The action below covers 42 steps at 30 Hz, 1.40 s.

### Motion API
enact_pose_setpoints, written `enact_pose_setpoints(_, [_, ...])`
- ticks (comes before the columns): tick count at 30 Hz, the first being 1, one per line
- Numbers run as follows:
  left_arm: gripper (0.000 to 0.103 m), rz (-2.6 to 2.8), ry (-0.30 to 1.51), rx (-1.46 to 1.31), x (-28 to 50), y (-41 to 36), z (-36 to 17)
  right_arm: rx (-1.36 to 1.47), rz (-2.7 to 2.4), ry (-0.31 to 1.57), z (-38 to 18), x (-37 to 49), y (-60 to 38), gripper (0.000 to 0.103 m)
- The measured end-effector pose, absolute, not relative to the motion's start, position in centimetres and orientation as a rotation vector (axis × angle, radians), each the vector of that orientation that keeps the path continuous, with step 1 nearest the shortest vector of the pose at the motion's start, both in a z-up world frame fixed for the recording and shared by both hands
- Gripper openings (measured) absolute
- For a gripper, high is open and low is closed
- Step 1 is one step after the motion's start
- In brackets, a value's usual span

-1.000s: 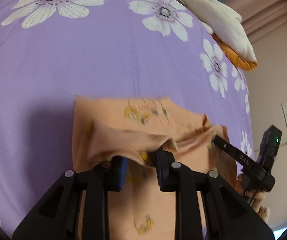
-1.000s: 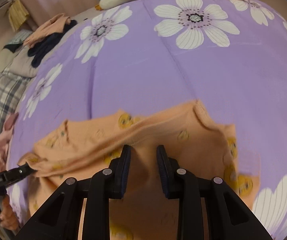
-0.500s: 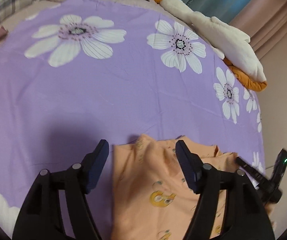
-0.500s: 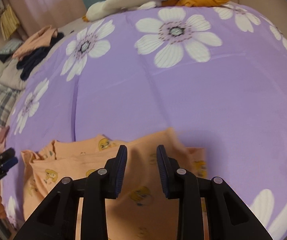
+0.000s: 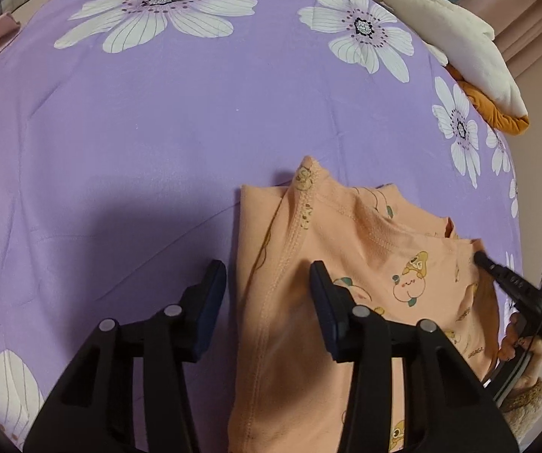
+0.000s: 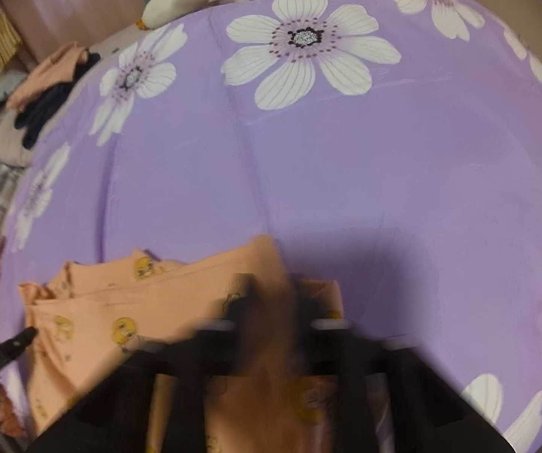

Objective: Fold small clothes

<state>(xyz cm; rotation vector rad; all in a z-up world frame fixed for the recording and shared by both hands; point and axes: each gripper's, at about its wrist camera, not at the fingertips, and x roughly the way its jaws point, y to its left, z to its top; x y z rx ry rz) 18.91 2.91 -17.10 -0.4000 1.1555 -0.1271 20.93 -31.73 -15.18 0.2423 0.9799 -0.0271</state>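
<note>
Since a second ago, the peach garment (image 5: 350, 264) has dropped from a lifted, bunched fold to lie flat on the bed (image 5: 157, 143), and my left hand-held gripper (image 5: 267, 287) no longer pinches it. Its jaws now stand apart and are closing, straddling the garment's left stitched edge without pressing it; one finger hangs over the purple floral sheet, the other over the cloth.

I see the garment folded into a rough rectangle near the bed's near edge, cartoon prints facing up, a small corner poking up at its far side.

My right hand-held gripper (image 5: 476, 257) reaches in from the right in the left wrist view, its tip touching the garment's right edge. In its own blurred view the right hand-held gripper (image 6: 271, 302) has its jaws shut, with peach cloth smeared across them; I cannot tell whether cloth is caught between them.

A white and orange plush (image 5: 470, 49) lies at the bed's far right corner. A pile of other clothes (image 6: 40, 94) sits off the bed's far left side.
</note>
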Motion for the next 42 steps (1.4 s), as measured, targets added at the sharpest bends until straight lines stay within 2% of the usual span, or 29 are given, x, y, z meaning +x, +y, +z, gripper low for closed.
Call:
enact_pose_setpoints(4, [0.042, -0.12, 1.162, -0.421, 19.0, 3.4, -17.4, 0.311, -0.015, 0.884, -13.0, 20.2, -33.2, 0.004])
enact_pose_setpoints(9, [0.042, -0.102, 1.157, -0.419, 18.6, 3.2, -17.1, 0.197, -0.053, 0.964, -14.9, 21.4, -32.8, 0.004])
enact_pose_setpoints(11, [0.046, -0.094, 1.162, -0.416, 18.2, 3.4, -16.9, 0.166, -0.086, 1.0, -15.2, 20.6, -32.8, 0.005])
enact_pose_setpoints(12, [0.051, -0.095, 1.166, -0.415, 17.6, 3.5, -16.6, 0.186, -0.076, 0.987, -14.9, 19.9, -33.0, 0.005])
enact_pose_setpoints(14, [0.059, -0.099, 1.169, -0.419, 16.6, 3.8, -16.3, 0.243, -0.052, 0.958, -14.0, 17.8, -33.7, 0.014])
enact_pose_setpoints(16, [0.061, -0.103, 1.169, -0.434, 14.9, 4.2, -15.9, 0.296, -0.062, 0.931, -13.2, 15.0, -34.5, 0.044])
enact_pose_setpoints(18, [0.062, -0.119, 1.18, -0.455, 13.3, 4.4, -15.9, 0.315, -0.061, 0.929, -12.9, 12.5, -34.8, 0.048])
enact_pose_setpoints(25, [0.062, -0.223, 1.237, -0.57, 7.2, 4.6, -16.4, 0.418, 0.028, 0.982, -14.4, 4.5, -34.6, 0.048])
enact_pose_setpoints(29, [0.06, -0.275, 1.235, -0.589, 6.0, 4.0, -17.1, 0.461, 0.083, 1.02, -16.0, 3.2, -33.6, 0.048])
enact_pose_setpoints(30, [0.052, -0.274, 1.233, -0.588, 5.9, 3.8, -17.3, 0.455, 0.082, 1.033, -16.4, 3.5, -33.2, 0.045])
enact_pose_setpoints(31, [0.033, -0.278, 1.223, -0.57, 5.8, 3.5, -17.3, 0.444, 0.079, 1.044, -16.9, 3.7, -32.9, 0.031])
enact_pose_setpoints(33, [0.018, -0.276, 1.226, -0.55, 5.8, 3.1, -17.7, 0.43, 0.05, 1.039, -17.1, 3.9, -32.7, 0.007])
enact_pose_setpoints(34, [0.015, -0.259, 1.223, -0.55, 5.8, 3.1, -18.0, 0.44, 0.045, 1.031, -16.8, 3.9, -32.9, 0.007])
enact_pose_setpoints(38, [0.014, -0.25, 1.196, -0.529, 5.5, 3.2, -17.9, 0.405, -0.002, 0.941, -14.1, 2.2, -33.9, 0.006])
enact_pose_setpoints(42, [0.017, -0.239, 1.21, -0.509, 5.8, 3.1, -18.1, 0.369, -0.008, 0.974, -14.8, 2.6, -34.1, 0.006])
